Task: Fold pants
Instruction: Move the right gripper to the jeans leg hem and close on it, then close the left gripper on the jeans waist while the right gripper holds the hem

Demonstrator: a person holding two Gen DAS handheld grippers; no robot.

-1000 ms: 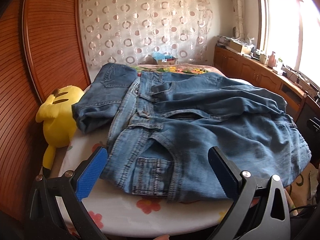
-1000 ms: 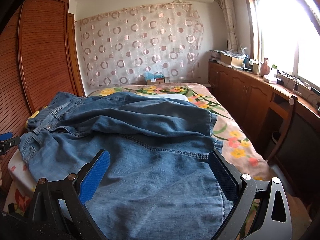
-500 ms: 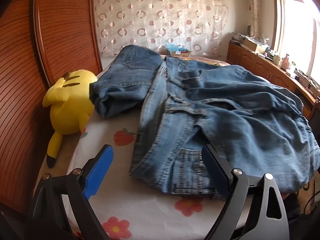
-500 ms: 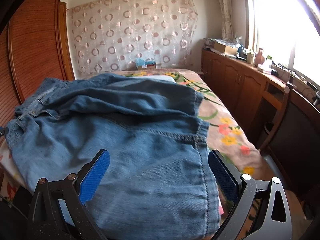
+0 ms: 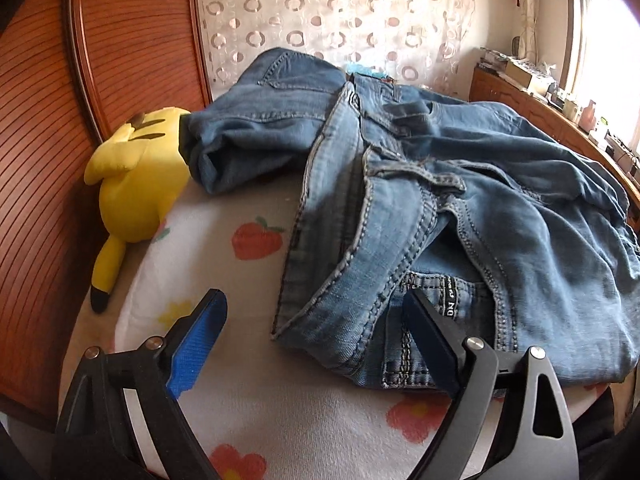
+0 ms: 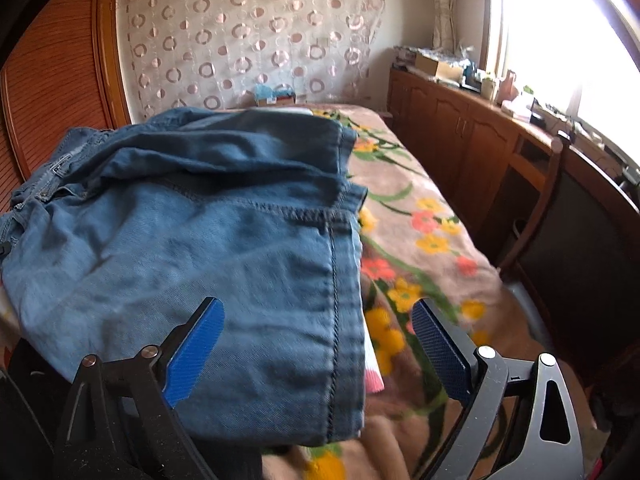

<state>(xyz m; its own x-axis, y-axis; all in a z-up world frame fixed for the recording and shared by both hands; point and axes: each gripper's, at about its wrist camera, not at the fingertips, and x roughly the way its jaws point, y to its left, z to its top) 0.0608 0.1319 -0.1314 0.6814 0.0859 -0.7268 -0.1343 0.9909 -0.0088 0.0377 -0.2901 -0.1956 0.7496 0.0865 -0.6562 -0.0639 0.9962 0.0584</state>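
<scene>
A pair of blue denim pants (image 5: 460,216) lies crumpled across the bed, its waistband and a back pocket nearest me in the left wrist view. My left gripper (image 5: 316,340) is open and empty, low over the waistband corner, its right finger against the pocket. In the right wrist view the leg end of the pants (image 6: 224,260) lies flat with its hem at the right. My right gripper (image 6: 316,340) is open and empty, straddling that hem edge near the front of the bed.
A second folded pair of jeans (image 5: 264,120) lies at the back left beside a yellow plush toy (image 5: 140,176). A wooden headboard (image 5: 48,160) stands left. The flowered bedspread (image 6: 424,240) shows at the right, with wooden cabinets (image 6: 460,136) and a chair (image 6: 568,220) beyond.
Both grippers have moved lower and closer to the pants. The left has shifted leftward to the waistband corner; the right has shifted rightward to the hem edge. Both stay open.
</scene>
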